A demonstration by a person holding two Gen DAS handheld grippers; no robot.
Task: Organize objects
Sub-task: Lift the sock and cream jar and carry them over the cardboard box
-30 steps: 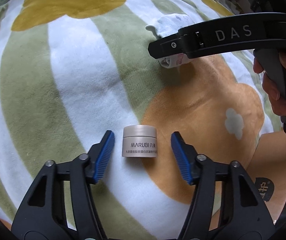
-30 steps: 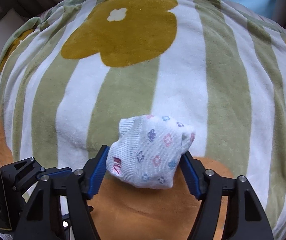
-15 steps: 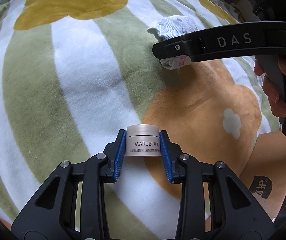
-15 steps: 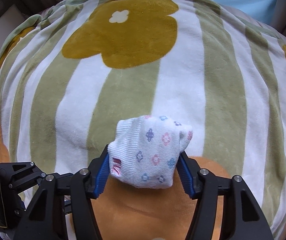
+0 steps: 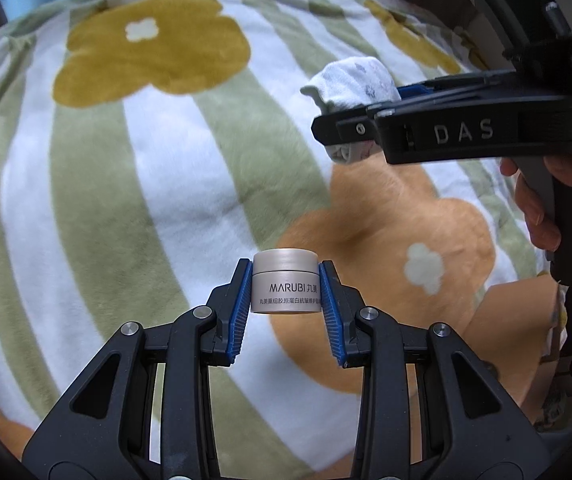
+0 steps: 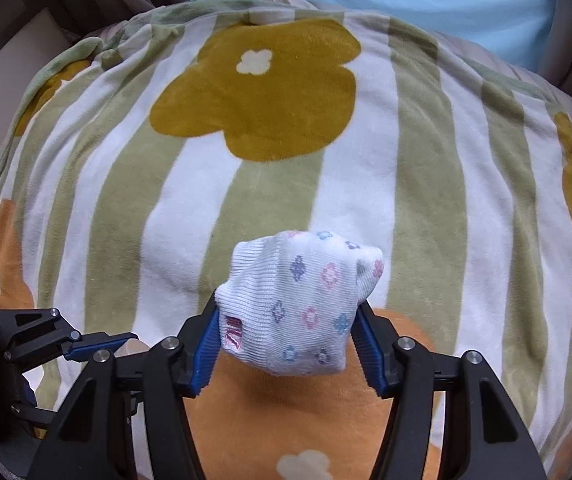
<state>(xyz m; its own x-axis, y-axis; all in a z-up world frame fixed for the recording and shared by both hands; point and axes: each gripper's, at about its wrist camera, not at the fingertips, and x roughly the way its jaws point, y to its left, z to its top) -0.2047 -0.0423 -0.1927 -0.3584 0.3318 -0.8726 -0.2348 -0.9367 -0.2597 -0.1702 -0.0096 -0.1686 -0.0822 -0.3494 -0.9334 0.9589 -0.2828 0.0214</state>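
The MARUBI cream jar [image 5: 286, 286], a small champagne-coloured pot with its lid on, is now clamped between the blue pads of the left gripper [image 5: 286, 294]; a second ago those pads stood well apart on either side of it while it sat on the striped flower blanket [image 5: 165, 184]. Since then the jaws have closed fully onto its sides, and more of the blanket and the pale blue surface beyond it shows around the jar, which suggests it has been lifted clear of the fabric, though the frame does not show the gap under it. The rolled white sock [image 6: 306, 304], printed with little pink, blue and purple flowers, sits between the pads of the right gripper [image 6: 288, 340], whose jaws are closing on it at this moment; both pads already press into the knit, and the left wrist view shows it carried above the orange flower patch, off the blanket. A second ago it was cradled more loosely and seemed to rest on the fabric. The person's hand [image 5: 542, 208] is wrapped round the right gripper's handle. As a judgement, both pickups are done and the carry is next, but no box or tray is visible, so where either thing belongs cannot be told.
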